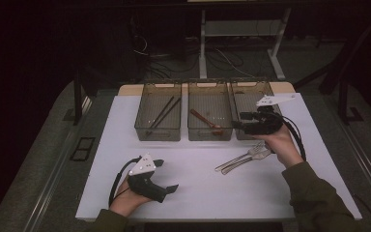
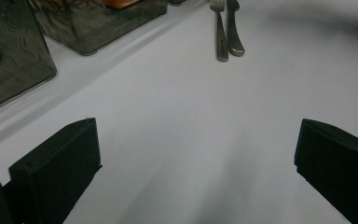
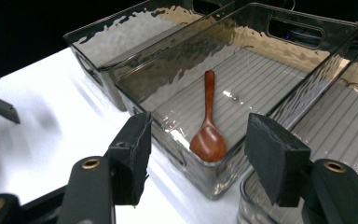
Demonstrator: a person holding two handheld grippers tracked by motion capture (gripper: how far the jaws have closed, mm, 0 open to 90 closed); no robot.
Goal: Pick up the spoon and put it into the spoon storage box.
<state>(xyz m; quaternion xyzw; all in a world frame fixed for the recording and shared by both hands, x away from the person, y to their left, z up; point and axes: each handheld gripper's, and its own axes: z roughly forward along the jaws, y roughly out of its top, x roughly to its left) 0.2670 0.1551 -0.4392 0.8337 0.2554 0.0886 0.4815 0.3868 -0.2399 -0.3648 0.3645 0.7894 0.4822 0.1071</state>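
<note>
A white table [image 1: 198, 193] carries three smoky, see-through plastic bins in a row along its far side. The left bin [image 1: 158, 118] holds a pair of dark chopsticks [image 1: 164, 113] lying on a slant; the middle bin [image 1: 209, 117] holds a reddish wooden spoon [image 1: 206, 122], and the right bin [image 1: 250, 99] sits partly behind the right gripper [image 1: 237, 121]. That gripper is held up in the person's right hand [image 1: 281, 142], over the near end of the right bin and pointing left toward the middle bin. In the right gripper view its jaws stand apart with nothing between them, and past them the wooden spoon [image 3: 208, 126] lies in the middle bin [image 3: 242, 51], its bowl against the near wall and its handle running toward the far end. On the bare table just near and left of the right hand lie a metal fork [image 1: 244, 155] and a second piece of metal cutlery [image 1: 239, 163] side by side, touching or almost so; what kind the second one is cannot be told. The left gripper [image 1: 166, 176] rests low over the near left part of the table in the person's left hand [image 1: 125, 198], well apart from the bins. Its jaws are spread wide over bare table, holding nothing, and the left gripper view looks across to the fork [image 2: 220, 32] and its neighbour [image 2: 233, 30] farther off.
</note>
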